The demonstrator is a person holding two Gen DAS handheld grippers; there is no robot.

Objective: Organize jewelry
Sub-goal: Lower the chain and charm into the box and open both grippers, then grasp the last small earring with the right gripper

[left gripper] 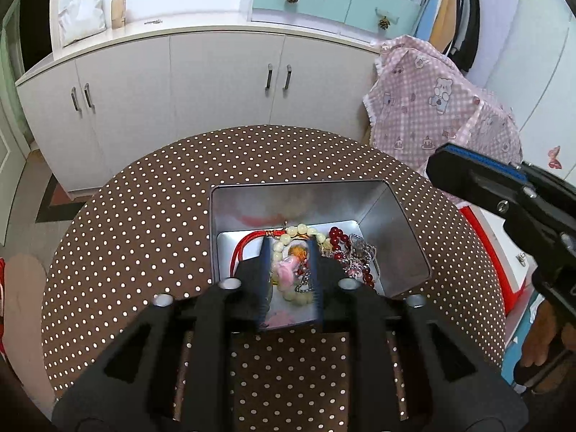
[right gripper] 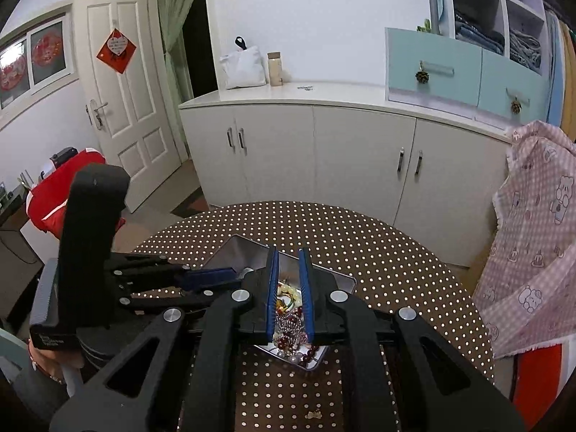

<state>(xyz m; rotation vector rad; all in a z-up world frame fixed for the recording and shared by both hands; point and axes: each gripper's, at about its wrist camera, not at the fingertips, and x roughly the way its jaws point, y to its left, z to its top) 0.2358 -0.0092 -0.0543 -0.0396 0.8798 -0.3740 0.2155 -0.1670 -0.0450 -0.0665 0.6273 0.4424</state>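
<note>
A silver metal tin (left gripper: 399,237) stands on the round brown polka-dot table (left gripper: 144,237). It holds a heap of jewelry: pale bead bracelet (left gripper: 300,230), dark red beads (left gripper: 338,234), a red cord (left gripper: 240,248), a pink charm (left gripper: 286,270). My left gripper (left gripper: 291,244) is open, fingers reaching down inside the tin over the pink charm and beads, gripping nothing visibly. My right gripper (right gripper: 288,255) is open and hangs above the tin (right gripper: 237,248), over the jewelry (right gripper: 288,324). The left gripper (right gripper: 216,273) shows entering the tin from the left.
A small gold charm (right gripper: 314,414) lies on the table near the front edge. White cabinets (left gripper: 223,79) stand behind the table. A pink bear-print cloth (left gripper: 432,100) hangs at the right. A red bag (right gripper: 68,187) sits at left.
</note>
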